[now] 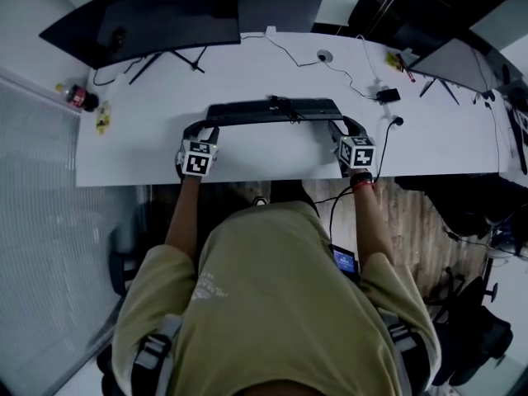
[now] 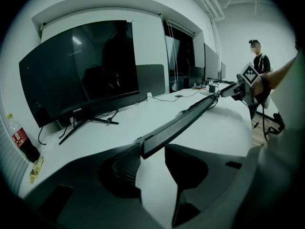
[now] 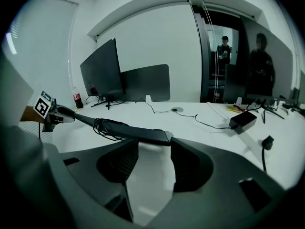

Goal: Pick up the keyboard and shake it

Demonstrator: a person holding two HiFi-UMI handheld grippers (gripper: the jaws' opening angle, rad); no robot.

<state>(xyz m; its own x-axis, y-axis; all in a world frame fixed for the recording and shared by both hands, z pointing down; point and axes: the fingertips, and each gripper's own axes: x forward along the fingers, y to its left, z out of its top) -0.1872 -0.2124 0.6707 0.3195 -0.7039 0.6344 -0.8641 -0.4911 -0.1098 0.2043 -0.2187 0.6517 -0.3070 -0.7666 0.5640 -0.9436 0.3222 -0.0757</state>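
From where I stand, the person has the keyboard (image 1: 275, 110) by its two ends over the middle of the white worktop (image 1: 247, 159). Going by the shadow under it, it hangs a little clear of the surface and is not lying on it. The left gripper (image 1: 208, 132) has its jaws closed narrow on the left end. The right gripper (image 1: 340, 129) has its jaws a touch wider, clamped on the right end. On both sides only the very tips bite, so I'd call the hold shallow. To shake it well, I'd move both hands together at the same height and pace, so the board doesn't twist out of one pair of tips. I'd also keep the shakes short and over the worktop, where a slip costs nothing. The coiled cable (image 3: 107, 127) bundled on the board could swing loose, so that wants minding too. The head view gives the whole layout: both grips at once, the monitor (image 1: 148, 15) behind, and the bottle (image 1: 78, 97) well off to the left. It can't show the bite, though. The gripper views do, each looking down the board's length to the other gripper, and only the right gripper view shows the cable coil plainly.
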